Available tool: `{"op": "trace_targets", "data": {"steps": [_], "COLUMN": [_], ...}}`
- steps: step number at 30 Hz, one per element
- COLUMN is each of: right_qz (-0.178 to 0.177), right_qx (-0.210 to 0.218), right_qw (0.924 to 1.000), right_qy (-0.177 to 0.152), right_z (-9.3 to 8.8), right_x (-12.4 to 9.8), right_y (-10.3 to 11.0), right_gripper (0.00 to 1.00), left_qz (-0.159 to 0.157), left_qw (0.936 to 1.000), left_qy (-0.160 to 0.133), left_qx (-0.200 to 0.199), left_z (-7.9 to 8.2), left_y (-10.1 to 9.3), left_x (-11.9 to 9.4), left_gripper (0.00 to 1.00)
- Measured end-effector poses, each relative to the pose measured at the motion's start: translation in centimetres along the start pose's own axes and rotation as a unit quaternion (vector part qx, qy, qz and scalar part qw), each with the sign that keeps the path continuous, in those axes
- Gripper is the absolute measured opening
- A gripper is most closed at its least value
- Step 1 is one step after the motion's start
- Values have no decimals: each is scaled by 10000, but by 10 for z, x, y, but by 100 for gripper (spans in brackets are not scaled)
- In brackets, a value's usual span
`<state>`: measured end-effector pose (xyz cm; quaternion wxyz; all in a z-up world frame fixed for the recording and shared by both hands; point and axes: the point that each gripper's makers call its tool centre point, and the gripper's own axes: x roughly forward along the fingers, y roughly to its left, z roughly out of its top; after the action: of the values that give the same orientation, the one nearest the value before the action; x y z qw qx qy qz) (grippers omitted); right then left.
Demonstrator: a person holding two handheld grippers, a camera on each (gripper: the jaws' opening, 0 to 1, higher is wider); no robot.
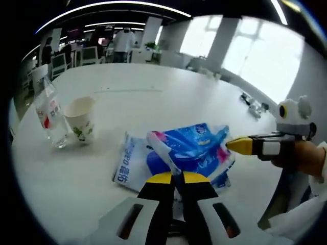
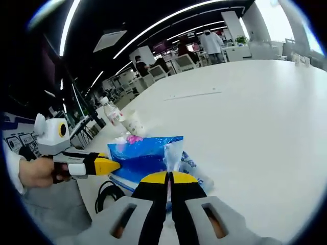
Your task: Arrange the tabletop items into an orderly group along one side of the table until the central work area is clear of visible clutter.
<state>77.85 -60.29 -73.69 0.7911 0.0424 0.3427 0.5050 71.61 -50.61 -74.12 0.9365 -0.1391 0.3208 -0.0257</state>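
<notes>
- Blue-and-white crinkly plastic packs (image 1: pixel 191 150) lie in a loose heap on the white round table (image 1: pixel 153 102), just beyond both claws; in the right gripper view the same heap (image 2: pixel 143 155) sits at about 11 o'clock from the jaw tips.
- Left gripper (image 1: pixel 176 178): its yellow-tipped black jaws are pressed together on a fold of the plastic, pinching the near edge of the upper pack.
- Right gripper (image 2: pixel 168 178): jaws likewise closed on a clear flap of the wrapper that rises between them.
- Each gripper enters the other's view, a hand (image 1: pixel 301 155) holding it, its yellow tip touching the packs.
- Farther off, at 10 o'clock in the left gripper view, a white paper cup with a green print (image 1: pixel 82 120) stands upright just beside a clear plastic water bottle (image 1: pixel 49 115).
- By my judgement the tidying is partly done: cup and bottle already stand together near the rim, while the packs are not yet with them and not squared up.
</notes>
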Motion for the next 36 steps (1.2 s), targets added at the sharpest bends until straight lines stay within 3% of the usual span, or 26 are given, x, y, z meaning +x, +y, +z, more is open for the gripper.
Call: {"op": "trace_targets", "data": {"steps": [3,13,18,36], "right_qz": [-99,-329,-518,-712], "right_qx": [82,29,-209,31], "right_qw": [9998,9988,9980,9966], "right_qy": [-121,-366,-280,-405], "right_z": [8,33,33,45], "right_x": [-7,-24,-27,-36], "right_y": [-8,-40,-56,-96], "right_gripper": [0,0,0,0], "left_qz": [-58,-288,-350,-480], "left_qw": [9997,9989,9984,9979], "left_qy": [-24,-122,-66,-21], "left_qx": [245,339,446,438], "left_z": [12,39,43,55], "left_y": [-11,-35,-42,-60], "left_x": [8,37,50,84], "left_gripper": [0,0,0,0]}}
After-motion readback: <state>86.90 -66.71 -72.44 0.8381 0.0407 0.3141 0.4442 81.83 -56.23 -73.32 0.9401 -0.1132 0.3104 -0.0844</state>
